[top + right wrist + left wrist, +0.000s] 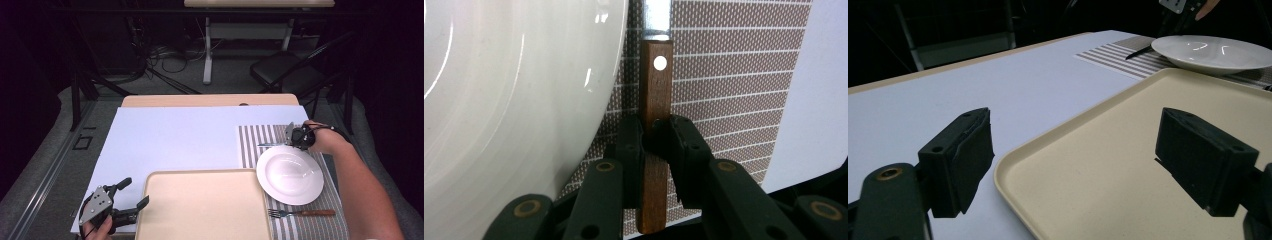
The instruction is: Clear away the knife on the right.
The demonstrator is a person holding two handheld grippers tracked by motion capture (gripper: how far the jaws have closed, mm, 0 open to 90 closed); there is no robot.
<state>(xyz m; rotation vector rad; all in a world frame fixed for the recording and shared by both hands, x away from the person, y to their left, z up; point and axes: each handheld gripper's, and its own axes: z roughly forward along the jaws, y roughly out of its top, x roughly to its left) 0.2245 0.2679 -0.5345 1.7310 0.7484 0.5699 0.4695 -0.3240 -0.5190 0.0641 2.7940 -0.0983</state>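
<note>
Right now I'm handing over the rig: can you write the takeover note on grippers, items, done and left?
Right gripper: shut on the wooden-handled table knife, on the striped placemat beside the round white plate.
Left gripper: open, hovering at the beige plastic tray's near-left corner.
Wooden-handled fork lies on the placemat on the plate's near side.
Done: knife gripped. Left: probably placing the knife; where is not evident.

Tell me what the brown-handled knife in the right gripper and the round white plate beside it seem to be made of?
The brown-handled knife looks like wood with visible grain, a pale rivet and a shiny, probably steel blade. The round white plate appears to be glazed ceramic, judging by its glossy highlights, though hard plastic is possible. The right gripper clamps the handle.
</note>
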